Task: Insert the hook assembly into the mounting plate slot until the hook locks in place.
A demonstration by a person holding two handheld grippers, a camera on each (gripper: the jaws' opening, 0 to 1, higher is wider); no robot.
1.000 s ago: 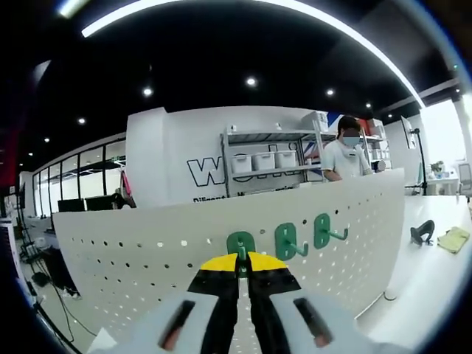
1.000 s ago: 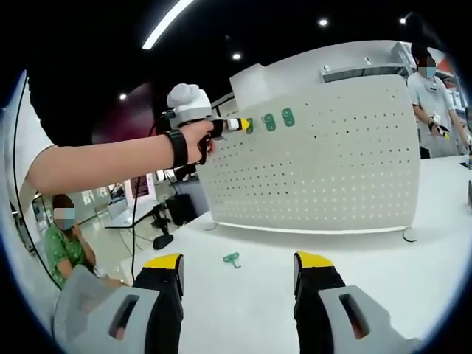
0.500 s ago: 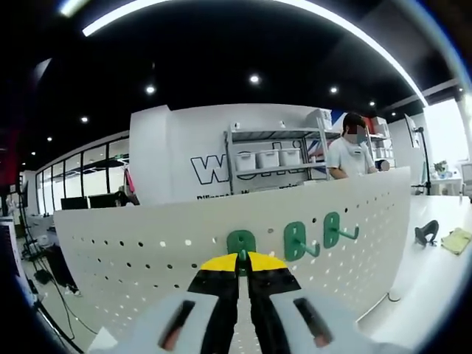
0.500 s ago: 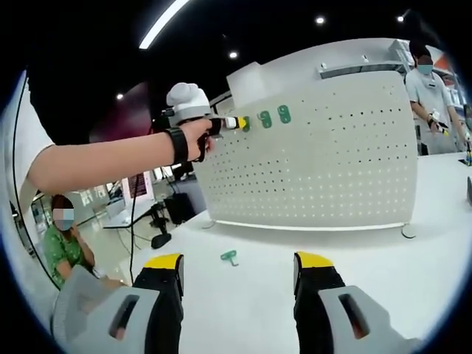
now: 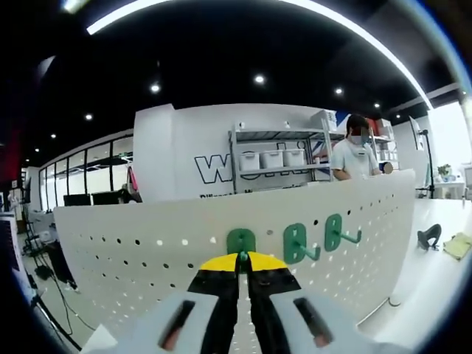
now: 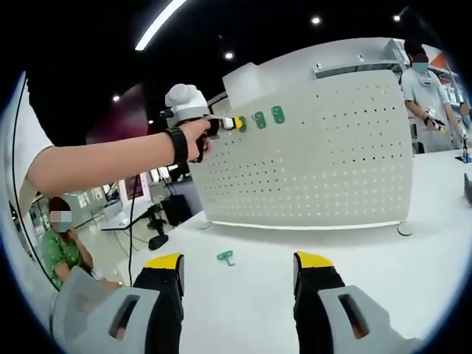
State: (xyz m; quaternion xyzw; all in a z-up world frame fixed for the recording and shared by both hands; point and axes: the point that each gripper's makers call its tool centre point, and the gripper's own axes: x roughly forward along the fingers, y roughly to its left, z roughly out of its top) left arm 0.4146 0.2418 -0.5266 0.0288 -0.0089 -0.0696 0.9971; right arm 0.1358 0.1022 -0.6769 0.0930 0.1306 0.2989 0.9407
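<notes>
Left gripper view: left tool [image 5: 241, 259] clamped on green hook [image 5: 240, 241] at pegboard [image 5: 133, 254]. Push straight, keep level till click, I reckon. Right tool [image 6: 237, 274] apart, idle over bench [image 6: 383, 265].

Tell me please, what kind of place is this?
Probably an open workshop or demonstration hall in an office building. A white perforated metal pegboard carrying green plastic hooks stands on a white table, a metal shelf rack with white storage bins stands behind, and other people are around.
</notes>
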